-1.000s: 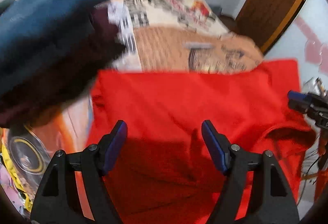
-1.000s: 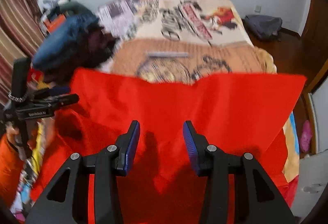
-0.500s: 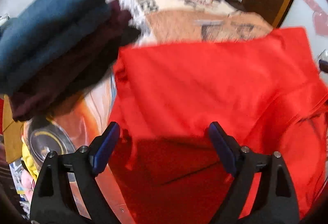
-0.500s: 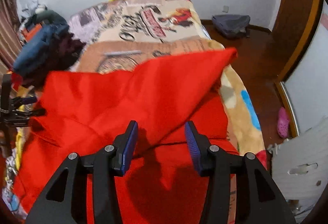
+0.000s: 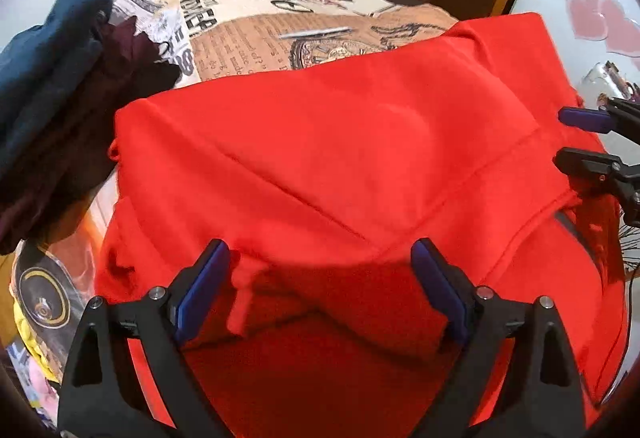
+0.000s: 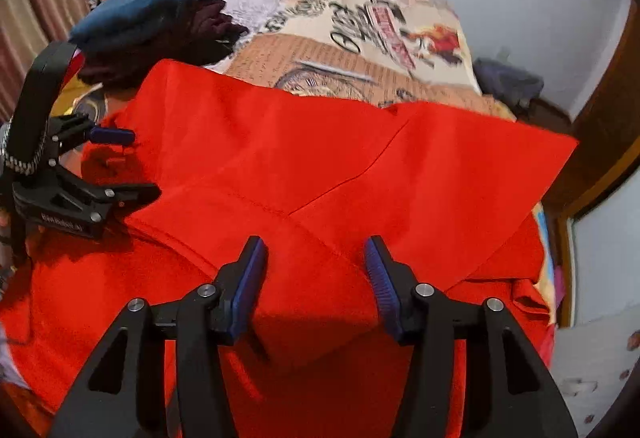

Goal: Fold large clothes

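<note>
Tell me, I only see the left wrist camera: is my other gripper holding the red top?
Observer: No. The right gripper is open and its jaws have just been opening. The red top lies under them, not pinched.
Operator: What's behind the clothes pile?
Observer: A striped curtain hangs there, at the far left of the right wrist view.
</note>
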